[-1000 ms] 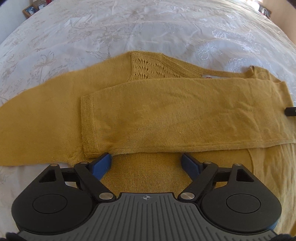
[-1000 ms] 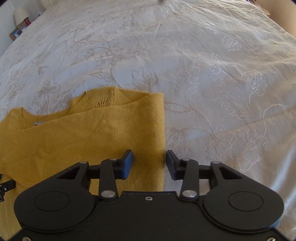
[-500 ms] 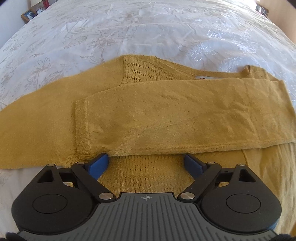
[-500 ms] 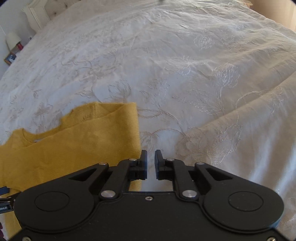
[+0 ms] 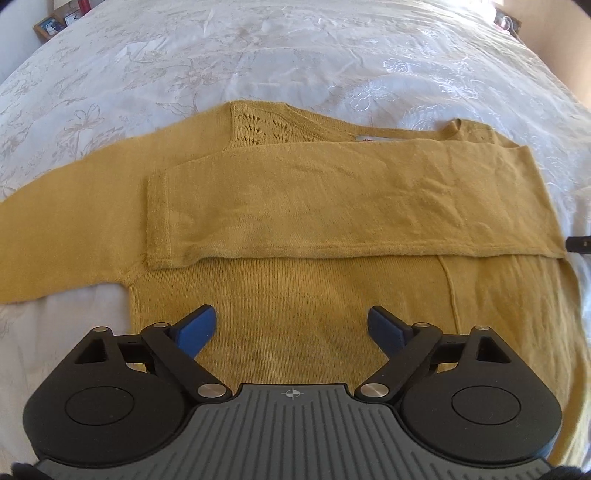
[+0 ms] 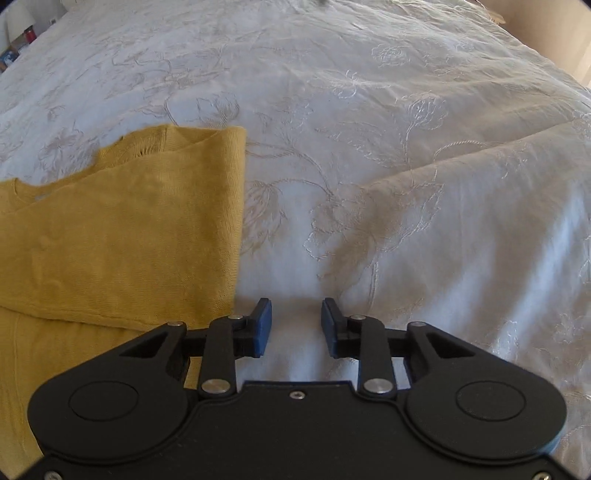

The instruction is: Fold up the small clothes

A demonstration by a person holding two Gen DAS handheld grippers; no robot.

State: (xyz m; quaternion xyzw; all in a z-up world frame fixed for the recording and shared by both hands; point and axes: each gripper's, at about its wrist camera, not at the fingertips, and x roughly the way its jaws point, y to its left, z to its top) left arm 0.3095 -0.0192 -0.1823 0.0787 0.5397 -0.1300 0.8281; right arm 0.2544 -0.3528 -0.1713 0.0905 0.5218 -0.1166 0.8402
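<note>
A mustard-yellow knit sweater [image 5: 295,280] lies flat on a white embroidered bedspread [image 5: 258,59]. Its right sleeve [image 5: 332,206] is folded across the chest, cuff pointing left. Its left sleeve [image 5: 66,206] lies stretched out to the left. My left gripper [image 5: 291,328] is open and empty over the sweater's lower body. My right gripper [image 6: 295,328] is open and empty over the bare bedspread [image 6: 369,147], just right of the sweater's folded right edge [image 6: 236,221]. The right gripper's tip shows at the right edge of the left wrist view [image 5: 580,244].
A framed picture [image 5: 50,26] stands beyond the bed's far left corner. Small items [image 6: 18,40] sit on a bedside surface at the far left. A raised fold of bedspread [image 6: 480,173] runs to the right of my right gripper.
My left gripper pulled back toward the sweater's hem and stayed open. My right gripper shut briefly, then opened again, and moved right off the sweater's edge onto the bedspread.
</note>
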